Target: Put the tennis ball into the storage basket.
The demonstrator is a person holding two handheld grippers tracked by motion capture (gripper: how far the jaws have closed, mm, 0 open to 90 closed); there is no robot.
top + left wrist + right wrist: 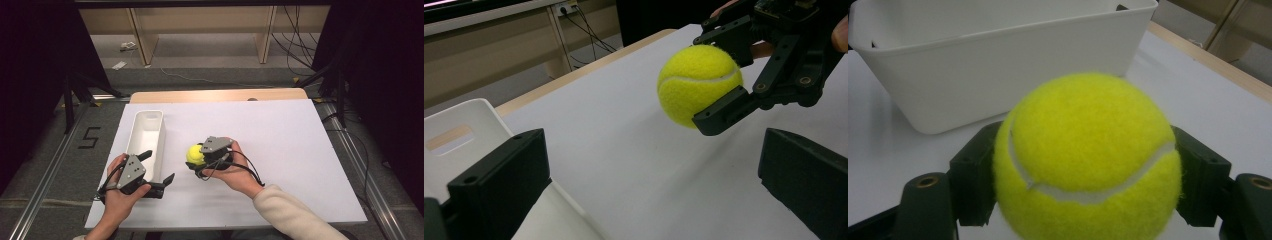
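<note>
Right gripper view has the right gripper (1088, 165) clamping a light, fuzzy, springy tennis ball (1088, 155) across its middle beside the white bin (998, 75), while the left gripper (155, 172) gapes wide near that bin's end.

Left black two-jaw gripper (159, 172) in left hand (117, 192): jaws spread wide, nothing between them, pointing right. Right black two-jaw gripper (196, 159) in right hand (235, 172): jaws clamped, pointing left; cream sleeve (292, 212) on forearm.

White surface (280, 130) with a wooden far edge, long white bin (146, 137) lying on it at nine o'clock
</note>
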